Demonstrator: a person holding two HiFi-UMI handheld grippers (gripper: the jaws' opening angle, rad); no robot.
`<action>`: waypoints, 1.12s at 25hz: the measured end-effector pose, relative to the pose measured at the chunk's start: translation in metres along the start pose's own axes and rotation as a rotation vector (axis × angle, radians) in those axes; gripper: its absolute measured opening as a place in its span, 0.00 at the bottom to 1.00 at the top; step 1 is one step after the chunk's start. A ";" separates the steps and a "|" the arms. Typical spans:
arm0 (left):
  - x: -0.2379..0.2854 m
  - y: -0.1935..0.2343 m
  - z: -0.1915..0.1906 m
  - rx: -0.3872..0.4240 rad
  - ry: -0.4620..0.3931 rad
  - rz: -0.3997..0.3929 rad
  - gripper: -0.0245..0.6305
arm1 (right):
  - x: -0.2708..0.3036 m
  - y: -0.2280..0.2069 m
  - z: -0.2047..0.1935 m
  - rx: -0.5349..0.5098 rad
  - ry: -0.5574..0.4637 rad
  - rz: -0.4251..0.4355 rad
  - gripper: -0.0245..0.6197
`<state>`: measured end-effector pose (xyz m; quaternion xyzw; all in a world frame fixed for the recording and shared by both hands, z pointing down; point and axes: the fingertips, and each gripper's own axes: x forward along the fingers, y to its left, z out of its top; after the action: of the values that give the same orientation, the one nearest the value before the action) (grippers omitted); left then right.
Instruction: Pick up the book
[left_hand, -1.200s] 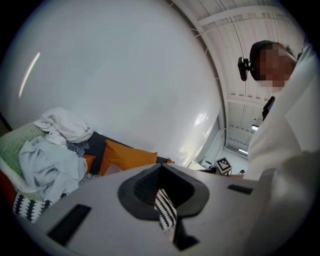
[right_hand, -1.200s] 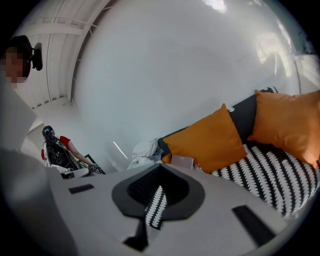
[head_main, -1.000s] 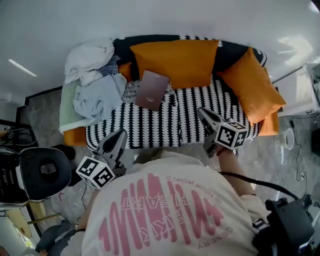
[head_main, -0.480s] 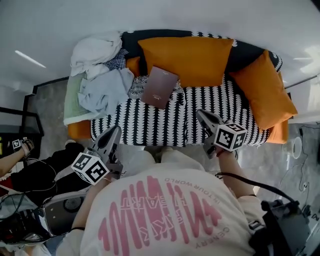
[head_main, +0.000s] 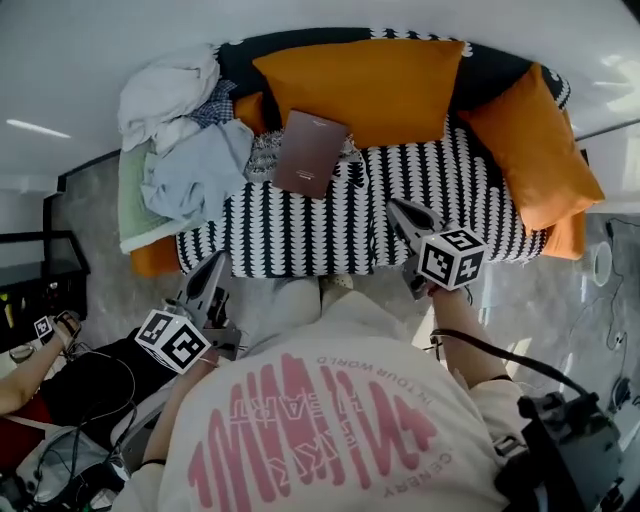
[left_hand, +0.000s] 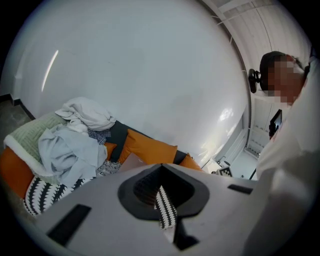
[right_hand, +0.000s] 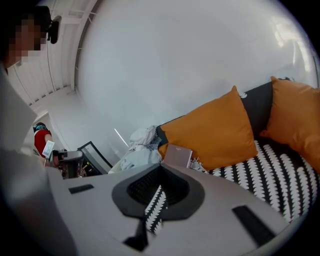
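Both the left gripper (head_main: 218, 264) and the right gripper (head_main: 396, 208) are closed on nothing, over the sofa's (head_main: 300, 240) front edge, well apart from the brown book (head_main: 310, 153) beside an orange cushion (head_main: 370, 85).

T-shirt (head_main: 330, 420) cream, short sleeves, big pink wave print with pink letters. Pale trousers (head_main: 292, 305) show past far edge of shirt.

My left gripper (head_main: 221, 258) and right gripper (head_main: 393, 206): same build, light grey, long tapered jaws, black ribbed lining inside, black flat slots on grey jaw bodies.

Each gripper carries white cube with black square markers: left cube (head_main: 176, 340), right cube (head_main: 451, 258).

Thin black cable (head_main: 500, 357) goes from right wrist to black unit (head_main: 562, 455) at my near right side.
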<state>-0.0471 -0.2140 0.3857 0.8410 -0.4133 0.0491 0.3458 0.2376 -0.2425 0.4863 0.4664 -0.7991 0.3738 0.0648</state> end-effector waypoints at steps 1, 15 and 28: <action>0.003 -0.001 -0.002 0.001 0.009 -0.006 0.05 | 0.002 0.000 0.000 0.000 0.003 0.009 0.05; 0.036 0.030 -0.001 -0.015 0.097 -0.023 0.05 | 0.089 -0.052 0.006 0.085 0.029 0.014 0.05; 0.056 0.105 0.014 -0.055 0.105 0.035 0.05 | 0.191 -0.089 -0.017 0.121 0.165 0.001 0.19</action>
<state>-0.0900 -0.3034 0.4525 0.8200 -0.4105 0.0882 0.3889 0.1977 -0.3894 0.6325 0.4365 -0.7672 0.4587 0.1020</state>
